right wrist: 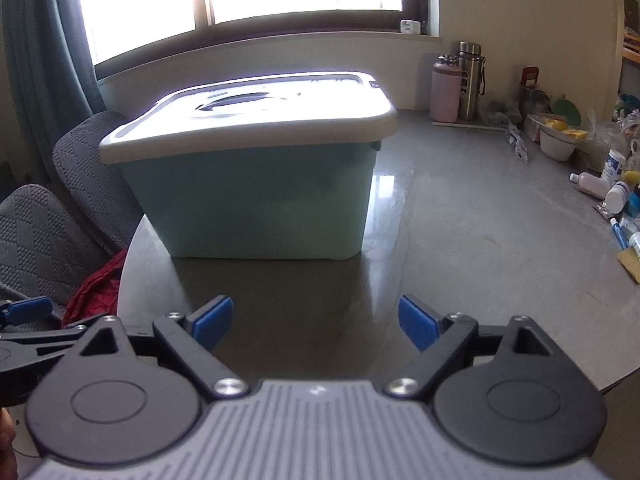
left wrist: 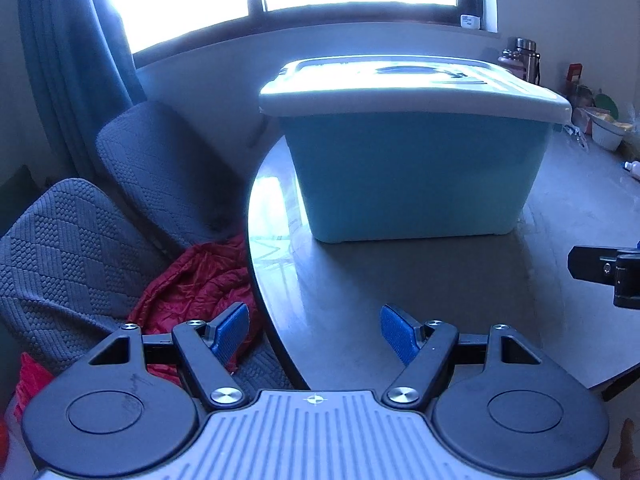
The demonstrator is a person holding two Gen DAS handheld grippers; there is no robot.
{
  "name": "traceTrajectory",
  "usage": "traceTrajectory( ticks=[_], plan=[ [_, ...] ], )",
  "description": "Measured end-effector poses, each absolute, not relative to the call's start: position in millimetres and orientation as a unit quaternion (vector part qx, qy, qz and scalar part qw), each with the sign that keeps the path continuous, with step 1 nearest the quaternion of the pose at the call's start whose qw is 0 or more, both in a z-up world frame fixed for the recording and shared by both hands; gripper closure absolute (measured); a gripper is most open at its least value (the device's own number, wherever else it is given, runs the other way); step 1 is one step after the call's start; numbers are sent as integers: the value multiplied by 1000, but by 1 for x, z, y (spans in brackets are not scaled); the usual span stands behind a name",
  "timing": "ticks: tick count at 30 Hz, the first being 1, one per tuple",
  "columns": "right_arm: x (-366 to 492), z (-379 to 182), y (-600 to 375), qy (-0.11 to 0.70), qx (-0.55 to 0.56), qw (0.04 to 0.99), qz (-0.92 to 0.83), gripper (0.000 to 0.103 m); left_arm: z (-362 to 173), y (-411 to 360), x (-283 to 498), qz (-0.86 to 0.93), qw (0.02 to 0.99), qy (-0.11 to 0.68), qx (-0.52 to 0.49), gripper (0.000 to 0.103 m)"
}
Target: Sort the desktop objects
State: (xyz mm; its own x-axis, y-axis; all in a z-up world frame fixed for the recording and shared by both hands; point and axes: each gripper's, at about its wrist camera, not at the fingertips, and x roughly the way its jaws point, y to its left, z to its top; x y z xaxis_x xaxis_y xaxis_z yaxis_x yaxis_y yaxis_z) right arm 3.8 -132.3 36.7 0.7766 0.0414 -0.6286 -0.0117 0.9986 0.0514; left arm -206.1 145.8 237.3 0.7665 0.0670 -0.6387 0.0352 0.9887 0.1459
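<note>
A light blue storage box point(left wrist: 412, 176) with a closed white lid point(left wrist: 412, 92) stands on the grey round table point(left wrist: 400, 288). It also shows in the right wrist view point(right wrist: 256, 200), with its lid point(right wrist: 248, 120) and a dark handle on top. My left gripper point(left wrist: 314, 334) is open and empty, near the table's front left edge, short of the box. My right gripper point(right wrist: 316, 322) is open and empty above the table, in front of the box. Small bottles and tubes point(right wrist: 616, 196) lie at the table's right edge.
Two grey-covered chairs point(left wrist: 80, 240) stand left of the table with a red cloth point(left wrist: 192, 280) on them. Two flasks point(right wrist: 456, 84), a white bowl point(right wrist: 558, 142) and bags sit at the back right. A window and curtain are behind.
</note>
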Motion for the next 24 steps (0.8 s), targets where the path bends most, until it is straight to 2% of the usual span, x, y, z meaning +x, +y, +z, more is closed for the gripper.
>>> traceTrajectory(
  ticks=[24],
  plan=[
    [0,33,-131,343,40,938,26,13,228,138,-198,5,936,347,52,28]
  ],
)
